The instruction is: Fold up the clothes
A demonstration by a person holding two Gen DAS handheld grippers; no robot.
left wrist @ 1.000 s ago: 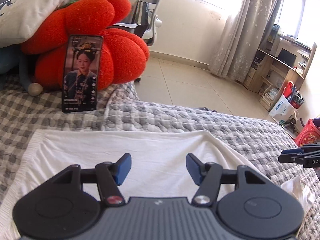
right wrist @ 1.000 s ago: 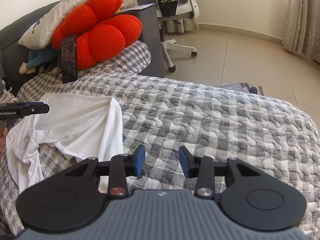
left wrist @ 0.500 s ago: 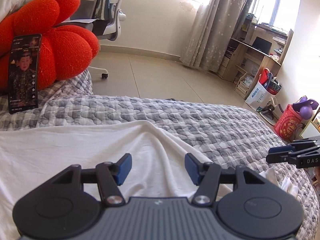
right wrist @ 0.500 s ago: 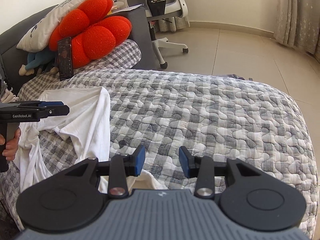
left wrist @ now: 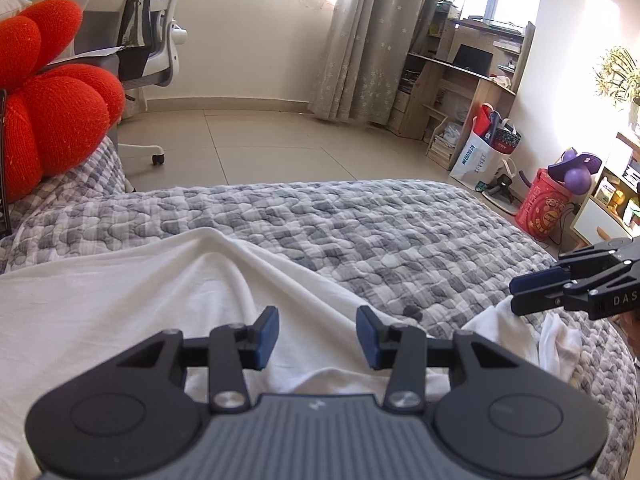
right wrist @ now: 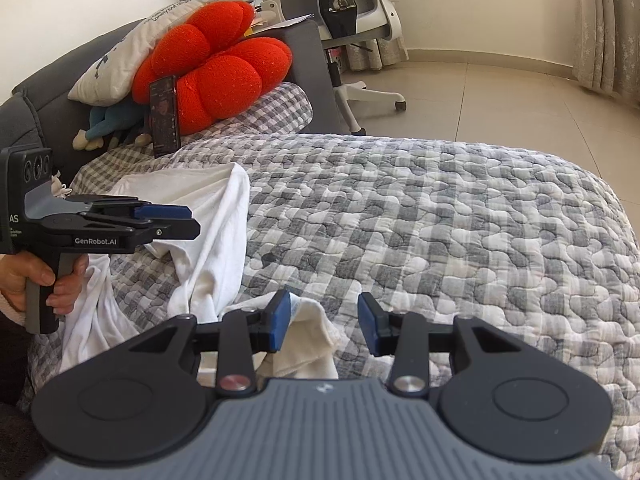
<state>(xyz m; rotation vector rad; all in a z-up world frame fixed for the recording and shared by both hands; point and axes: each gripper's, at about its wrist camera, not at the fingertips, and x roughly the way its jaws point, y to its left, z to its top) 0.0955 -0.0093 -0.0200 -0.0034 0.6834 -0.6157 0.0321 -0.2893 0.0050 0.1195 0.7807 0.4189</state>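
Far left of the right gripper (right wrist: 321, 322): a hand (right wrist: 38, 280) wrapped around the handle of the left gripper (left wrist: 317, 335), held above a white garment (right wrist: 208, 216). Left gripper's jaws closing, still apart, nothing pressed between the 2 blue pads; white cloth spread beneath and ahead of them, rising into a ridge just beyond the tips. Up and left of that gripper: a red cushion (left wrist: 52, 120) on the checked quilt (left wrist: 360, 232), with a white office chair (left wrist: 156, 60) behind it. From the right wrist view, a phone (right wrist: 164, 114) propped upright against the same cushion, a white pillow (right wrist: 120, 60) leaning above, a blue plush toy (right wrist: 108, 126) below.

Garment draped from near the left gripper toward the right gripper, crumpled, lying on the quilt. Right gripper's jaws partly apart, unmoving, gripping nothing; a bunched corner of the white cloth just beside and under its left pad, whether touching cannot be told. Bare quilt ahead and right of the right gripper. Far right of the left gripper: curtain (left wrist: 352, 44), wooden shelves (left wrist: 452, 92), red bin (left wrist: 542, 208).
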